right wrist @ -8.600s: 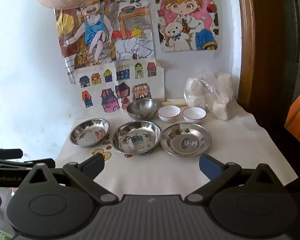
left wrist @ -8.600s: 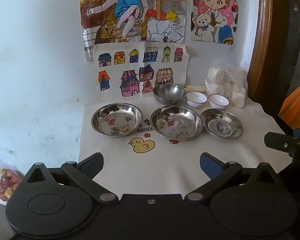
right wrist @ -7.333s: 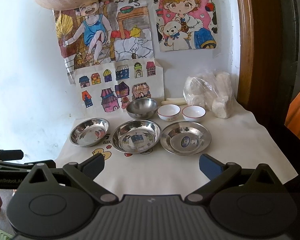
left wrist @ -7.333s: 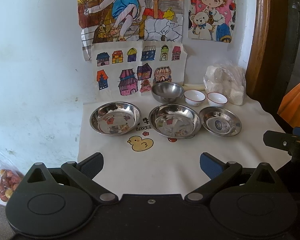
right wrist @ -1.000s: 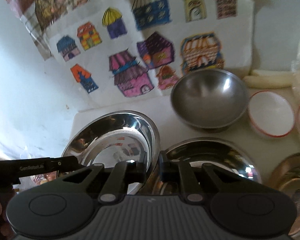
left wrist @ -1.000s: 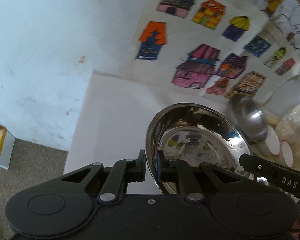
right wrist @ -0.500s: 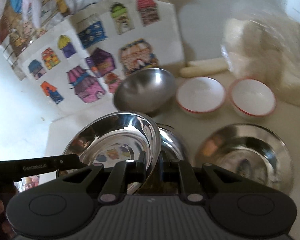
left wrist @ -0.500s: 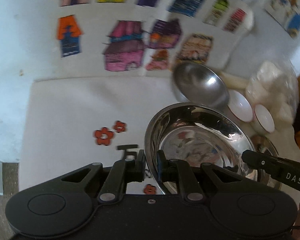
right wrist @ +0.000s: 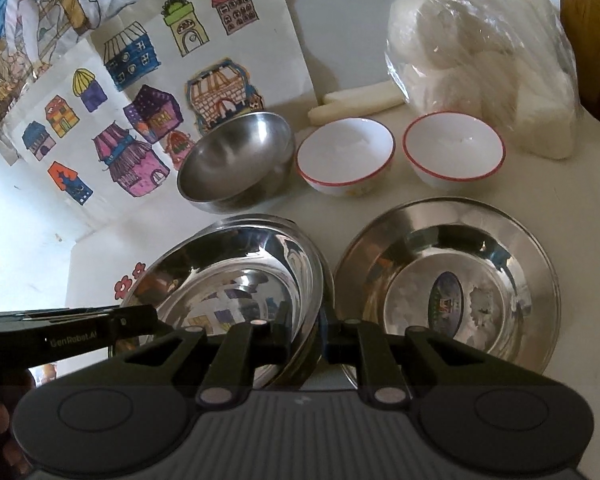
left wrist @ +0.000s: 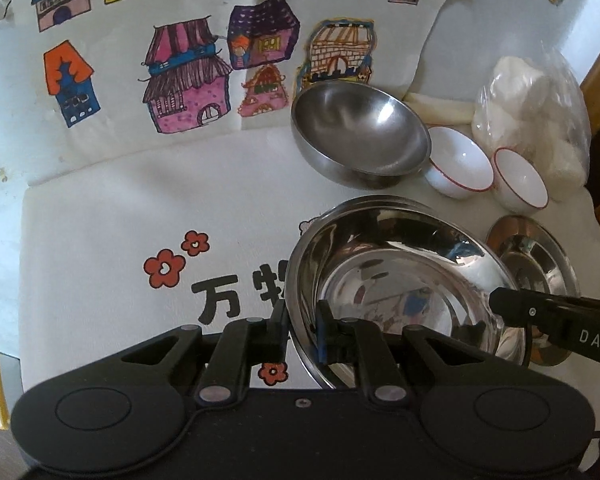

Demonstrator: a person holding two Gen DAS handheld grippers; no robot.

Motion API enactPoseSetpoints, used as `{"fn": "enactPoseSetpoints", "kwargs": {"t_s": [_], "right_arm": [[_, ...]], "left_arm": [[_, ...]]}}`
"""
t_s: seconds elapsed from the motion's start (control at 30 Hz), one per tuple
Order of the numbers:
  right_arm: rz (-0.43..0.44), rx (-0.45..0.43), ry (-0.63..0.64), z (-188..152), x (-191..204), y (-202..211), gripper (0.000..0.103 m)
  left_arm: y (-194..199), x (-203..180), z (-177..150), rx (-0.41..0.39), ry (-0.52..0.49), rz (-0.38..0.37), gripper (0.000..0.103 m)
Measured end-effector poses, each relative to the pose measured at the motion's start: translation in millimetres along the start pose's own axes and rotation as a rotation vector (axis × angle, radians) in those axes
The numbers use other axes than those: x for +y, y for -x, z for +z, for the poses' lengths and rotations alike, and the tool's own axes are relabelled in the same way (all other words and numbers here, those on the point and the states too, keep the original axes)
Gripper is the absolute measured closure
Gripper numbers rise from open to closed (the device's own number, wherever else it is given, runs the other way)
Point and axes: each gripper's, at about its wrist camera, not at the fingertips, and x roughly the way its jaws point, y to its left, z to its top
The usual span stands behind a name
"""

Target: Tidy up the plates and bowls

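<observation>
Left gripper (left wrist: 303, 334) nearly closed, pinching the 9 o'clock rim of the wide shiny steel dish (left wrist: 400, 280). Right gripper (right wrist: 305, 334) likewise clamped on its 3 o'clock rim. Nested atop a second steel dish (right wrist: 300, 228). At 3 o'clock, flat steel plate (right wrist: 452, 280); at 12 o'clock, deep steel bowl (right wrist: 236, 164) and two white red-rimmed bowls (right wrist: 346, 156).

Mirror-glossy steel dish (left wrist: 400, 280), brushed matt metal bowl (left wrist: 360, 136), glazed white ceramic bowls (right wrist: 346, 156), crinkled clear plastic bag (right wrist: 480, 48)
</observation>
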Motion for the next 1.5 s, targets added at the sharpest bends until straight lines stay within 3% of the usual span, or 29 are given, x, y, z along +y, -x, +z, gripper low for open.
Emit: {"fn": "enactPoseSetpoints", "kwargs": {"t_s": [0.4, 0.67, 0.87, 1.07, 1.17, 1.2, 1.27, 1.33, 1.43, 1.5], "right_arm": [[-0.024, -0.002, 0.040, 1.8, 5.2, -7.5, 0.086], [-0.035, -0.008, 0.049, 2.9, 6.6, -7.9, 0.074], [-0.030, -0.008, 0.040, 0.9, 3.7, -5.9, 0.073], [-0.014, -0.039, 0.046, -2.5, 2.0, 13.0, 0.049], [-0.010, -0.064, 0.049, -3.8, 0.4, 28.4, 0.037], [-0.011, -0.071, 0.048, -4.2, 0.3, 34.0, 0.032], [-0.013, -0.089, 0.043, -5.2, -0.5, 46.9, 0.023], [-0.015, -0.103, 0.030, -6.9, -3.3, 58.6, 0.009], [-0.021, -0.111, 0.010, -9.7, -7.6, 71.4, 0.000], [-0.030, -0.114, 0.004, -12.9, -10.8, 78.0, 0.000]], "left_arm": [[-10.8, -1.0, -2.4, 0.036, -0.023, 0.024, 0.085], [-9.8, -2.7, -2.6, 0.035, -0.008, 0.032, 0.083], [3.6, -0.9, 0.9, 0.007, 0.006, 0.029, 0.059], [24.0, -4.7, 4.0, -0.045, 0.037, 0.000, 0.029], [32.6, -6.8, 3.2, -0.064, 0.048, -0.025, 0.025], [35.1, -7.4, 2.5, -0.066, 0.052, -0.035, 0.017], [40.5, -7.8, 0.1, -0.088, 0.059, -0.050, 0.010], [45.5, -9.2, -1.4, -0.102, 0.059, -0.067, 0.006], [52.0, -10.5, -2.9, -0.111, 0.061, -0.094, 0.001], [55.9, -11.1, -4.2, -0.109, 0.060, -0.127, 0.001]]}}
